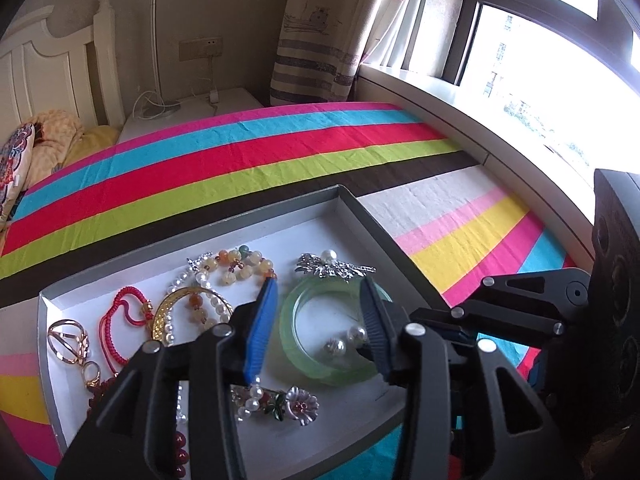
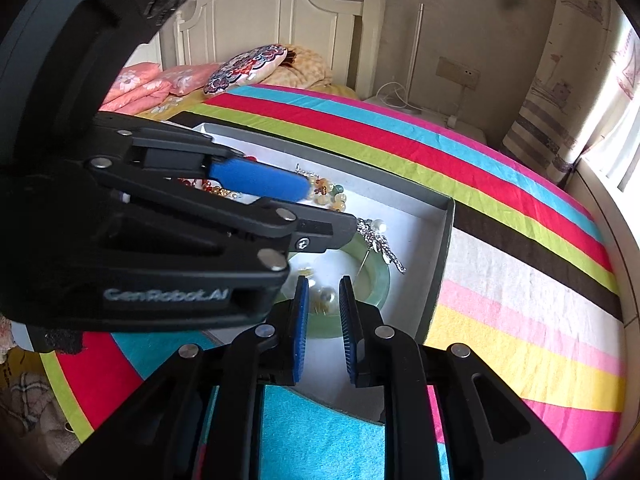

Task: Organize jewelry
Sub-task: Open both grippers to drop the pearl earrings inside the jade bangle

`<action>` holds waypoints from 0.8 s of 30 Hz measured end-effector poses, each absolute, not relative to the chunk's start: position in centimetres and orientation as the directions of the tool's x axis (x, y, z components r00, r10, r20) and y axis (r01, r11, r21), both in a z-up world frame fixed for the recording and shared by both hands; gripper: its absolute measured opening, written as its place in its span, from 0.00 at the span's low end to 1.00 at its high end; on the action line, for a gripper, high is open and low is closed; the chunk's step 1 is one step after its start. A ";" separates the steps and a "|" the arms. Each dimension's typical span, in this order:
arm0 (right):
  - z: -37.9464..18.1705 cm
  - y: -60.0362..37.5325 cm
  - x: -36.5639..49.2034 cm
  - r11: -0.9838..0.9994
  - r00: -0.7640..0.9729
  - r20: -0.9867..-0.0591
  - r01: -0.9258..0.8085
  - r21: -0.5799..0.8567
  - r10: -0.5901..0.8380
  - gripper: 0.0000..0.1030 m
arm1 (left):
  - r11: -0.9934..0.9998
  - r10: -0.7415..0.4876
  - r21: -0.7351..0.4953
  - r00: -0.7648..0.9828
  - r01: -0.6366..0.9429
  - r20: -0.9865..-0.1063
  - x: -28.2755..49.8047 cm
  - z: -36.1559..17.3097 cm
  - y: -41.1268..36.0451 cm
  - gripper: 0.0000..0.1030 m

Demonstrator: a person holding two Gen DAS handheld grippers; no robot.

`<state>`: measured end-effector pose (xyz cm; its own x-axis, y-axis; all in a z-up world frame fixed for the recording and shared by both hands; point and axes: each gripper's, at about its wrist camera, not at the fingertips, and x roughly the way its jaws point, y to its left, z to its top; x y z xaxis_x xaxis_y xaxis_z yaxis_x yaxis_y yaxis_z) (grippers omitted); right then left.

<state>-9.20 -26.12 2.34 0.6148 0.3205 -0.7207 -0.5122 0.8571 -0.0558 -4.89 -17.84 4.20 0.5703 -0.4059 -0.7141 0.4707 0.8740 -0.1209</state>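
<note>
A shallow grey tray [image 1: 372, 216] with a white floor lies on the striped bed. In it a green jade bangle [image 1: 304, 364] rings two pearl earrings [image 1: 346, 340]. My left gripper [image 1: 319, 284] hovers open over the bangle's left side, touching nothing. From the right, the black linkage [image 1: 520, 304] of my right gripper reaches in, its tips hidden. In the right wrist view my right gripper [image 2: 324, 280] is shut to a narrow gap just above the bangle [image 2: 380, 280]. The earrings [image 2: 326, 296] lie beyond its tips. The left gripper [image 2: 328, 212] crosses above.
Also in the tray: a silver brooch [image 1: 332, 266], a beaded bracelet [image 1: 240, 266], a red cord bracelet [image 1: 120, 320], gold rings [image 1: 66, 340] and a flower clip [image 1: 280, 402]. Pillows [image 2: 248, 68] and a white headboard [image 2: 280, 12] stand behind. A window sill [image 1: 460, 104] runs on the right.
</note>
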 end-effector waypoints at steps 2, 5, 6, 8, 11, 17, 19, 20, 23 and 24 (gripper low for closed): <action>2.4 -26.2 -9.1 0.860 0.613 -0.721 -0.508 -0.047 0.322 0.18 | 0.877 -0.398 -0.111 0.577 0.467 -0.713 -5.1 4.3 -17.8 0.46; 2.4 -26.4 -9.0 0.866 0.617 -0.719 -0.498 -0.042 0.320 0.32 | 0.884 -0.382 -0.093 0.594 0.458 -0.708 -5.3 4.3 -17.6 0.54; 2.4 -26.4 -9.0 0.868 0.620 -0.714 -0.496 -0.036 0.324 0.42 | 0.887 -0.376 -0.087 0.601 0.454 -0.706 -5.4 4.4 -17.5 0.56; 2.5 -26.5 -9.0 0.868 0.618 -0.714 -0.495 -0.028 0.329 0.53 | 0.892 -0.367 -0.077 0.611 0.446 -0.702 -5.5 4.5 -17.3 0.60; 2.4 -26.2 -9.1 0.867 0.624 -0.710 -0.496 -0.037 0.326 0.57 | 0.899 -0.349 -0.058 0.631 0.433 -0.693 -5.7 4.7 -17.2 0.67; 2.6 -26.3 -9.1 0.878 0.642 -0.697 -0.478 -0.038 0.319 0.74 | 0.914 -0.318 -0.032 0.666 0.404 -0.675 -6.1 5.5 -16.4 0.77; 2.8 -26.5 -9.0 0.885 0.650 -0.693 -0.465 -0.038 0.312 0.78 | 0.923 -0.298 -0.017 0.685 0.385 -0.665 -6.3 5.9 -16.1 0.81; 3.0 -26.6 -9.0 0.888 0.654 -0.692 -0.457 -0.041 0.305 0.81 | 0.929 -0.284 -0.009 0.701 0.369 -0.655 -6.6 6.1 -15.8 0.82; 4.0 -27.0 -9.8 0.912 0.693 -0.674 -0.405 -0.069 0.257 0.84 | 0.953 -0.232 0.020 0.770 0.303 -0.595 -8.1 7.4 -14.7 0.98; 4.5 -27.2 -10.5 0.922 0.713 -0.655 -0.382 -0.067 0.248 0.84 | 0.961 -0.214 0.028 0.802 0.276 -0.557 -9.2 7.9 -14.1 0.98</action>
